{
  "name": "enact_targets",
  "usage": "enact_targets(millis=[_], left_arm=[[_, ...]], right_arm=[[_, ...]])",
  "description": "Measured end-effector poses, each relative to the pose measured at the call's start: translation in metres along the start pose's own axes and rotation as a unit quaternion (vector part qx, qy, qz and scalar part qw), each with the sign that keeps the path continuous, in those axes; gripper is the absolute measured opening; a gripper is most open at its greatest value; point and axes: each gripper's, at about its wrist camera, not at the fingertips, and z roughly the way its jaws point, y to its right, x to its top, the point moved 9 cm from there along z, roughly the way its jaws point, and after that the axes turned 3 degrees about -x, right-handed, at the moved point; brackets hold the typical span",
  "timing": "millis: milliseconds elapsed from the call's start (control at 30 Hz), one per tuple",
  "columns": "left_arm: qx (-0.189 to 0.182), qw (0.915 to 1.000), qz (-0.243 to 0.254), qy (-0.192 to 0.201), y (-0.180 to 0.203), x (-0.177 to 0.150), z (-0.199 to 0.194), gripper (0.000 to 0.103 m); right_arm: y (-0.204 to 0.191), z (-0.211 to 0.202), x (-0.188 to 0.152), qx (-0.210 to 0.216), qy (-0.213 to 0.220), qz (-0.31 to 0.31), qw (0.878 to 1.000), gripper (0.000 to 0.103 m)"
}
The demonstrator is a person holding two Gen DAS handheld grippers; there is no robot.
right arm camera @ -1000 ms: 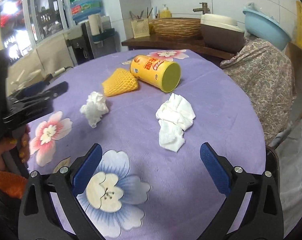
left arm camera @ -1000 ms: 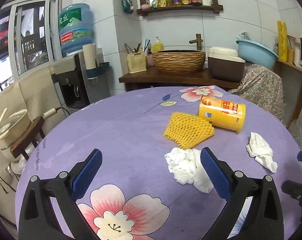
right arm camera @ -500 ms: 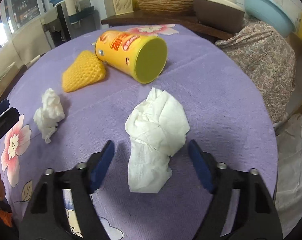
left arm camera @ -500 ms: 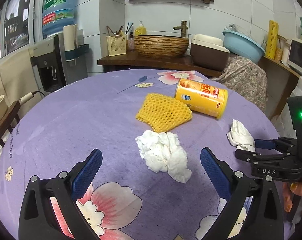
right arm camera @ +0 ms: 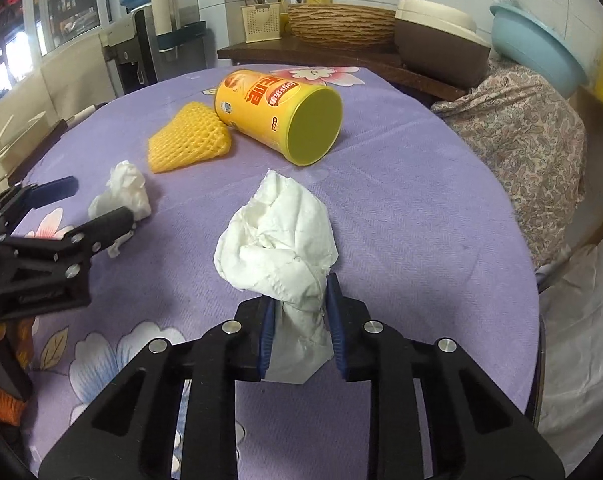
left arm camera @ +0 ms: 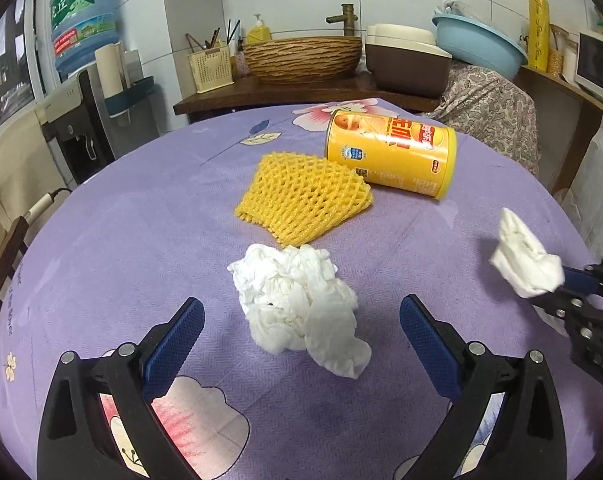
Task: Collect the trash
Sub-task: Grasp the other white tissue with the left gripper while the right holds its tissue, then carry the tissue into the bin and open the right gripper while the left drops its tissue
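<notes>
Right gripper [right arm camera: 300, 334] clamped on crumpled white tissue [right arm camera: 279, 236]; left gripper [left arm camera: 301, 344] spread wide around second white tissue wad [left arm camera: 299, 308]. Yellow cylindrical can [right arm camera: 279, 116] lying sideways.

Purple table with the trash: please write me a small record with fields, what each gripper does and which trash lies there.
right gripper: shut on a white tissue
left gripper: open, its fingers either side of a crumpled tissue
yellow foam net: flat on the tablecloth, against the can
yellow can: lying on its side
trash not yet gripped: crumpled tissue, net, can
</notes>
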Motion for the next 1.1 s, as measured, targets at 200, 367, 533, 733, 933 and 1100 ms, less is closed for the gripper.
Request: enact_targets(millis=[200,367,533,733,933,1100], left_arm=[[-0.010,0.9999,-0.008,-0.009,0.001,-0.005,0.003,0.051],[-0.004,0.9999,0.009,0.005,0.006,-0.005,-0.008,0.036],[-0.002,0.9996,0.014,0.024,0.010,-0.006,-0.019,0.027],[-0.036,0.9983,-0.027,0.036,0.003,-0.004,-0.028,0.021],[-0.065,0.9956,-0.032,0.059,0.011,0.000,-0.040,0.019],[-0.081,0.9943,-0.002,0.068,0.040,0.001,-0.048,0.018]], right_arm=[[0.002,-0.018,-0.010,0.011,0.012,0.009,1.000,0.025],[0.007,-0.032,-0.019,0.018,0.020,0.020,0.999,0.025],[0.011,-0.048,-0.029,0.018,0.033,0.024,0.999,0.025],[0.015,-0.068,-0.044,0.025,0.050,0.036,0.998,0.025],[0.030,-0.089,-0.067,0.024,0.065,0.054,0.996,0.025],[0.060,-0.106,-0.089,0.015,0.075,0.086,0.993,0.025]])
